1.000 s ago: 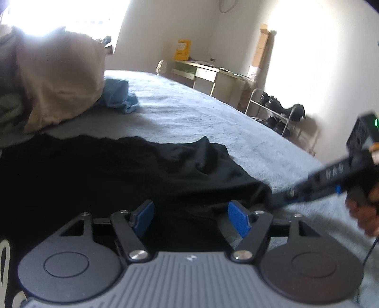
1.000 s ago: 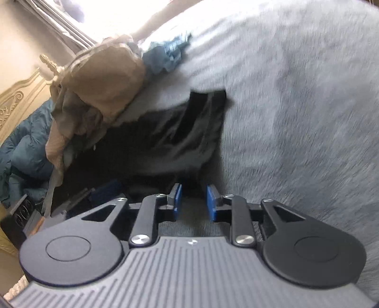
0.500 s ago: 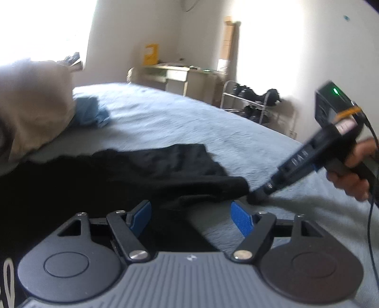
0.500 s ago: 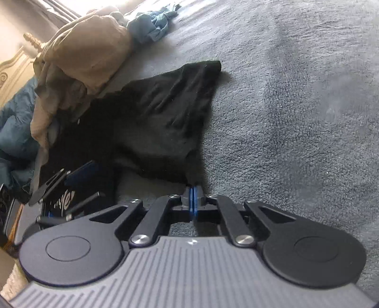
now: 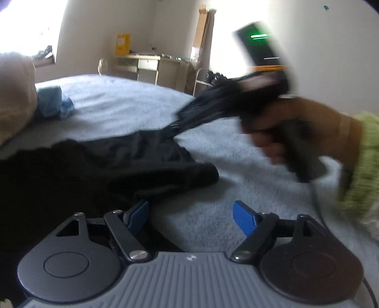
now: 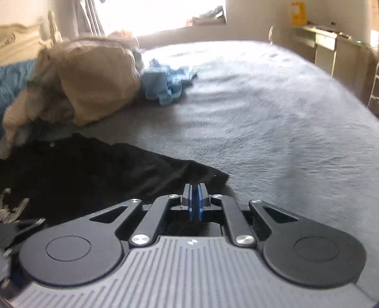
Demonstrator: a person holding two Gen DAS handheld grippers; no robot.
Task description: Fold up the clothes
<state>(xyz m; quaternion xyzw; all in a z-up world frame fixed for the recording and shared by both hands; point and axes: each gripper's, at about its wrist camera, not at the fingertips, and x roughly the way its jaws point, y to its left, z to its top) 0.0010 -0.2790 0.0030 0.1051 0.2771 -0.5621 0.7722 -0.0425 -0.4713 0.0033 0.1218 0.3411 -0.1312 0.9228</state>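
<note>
R gripper (image 6: 194,200) pinching black garment (image 5: 99,165) edge on grey bed (image 6: 272,118)
L gripper (image 5: 191,213) jaws opening w/ nothing between, just beside the cloth; fabric looks light, limp, prob. slippy; take hems/corners, not bunched middle.

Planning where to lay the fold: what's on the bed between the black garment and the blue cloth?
Only bare grey blanket separates black garment from blue cloth, per the right wrist view.

- We see daylight from the window (image 6: 165,14), blown out to pure white.
- Glare also whitens the wall (image 5: 331,47).
- Motion blur smears the right hand (image 5: 296,132) and the bed (image 6: 284,113).
- Fisheye distortion bends the edges; corners vignette dark.
- The black garment (image 5: 94,170) loses all detail.
</note>
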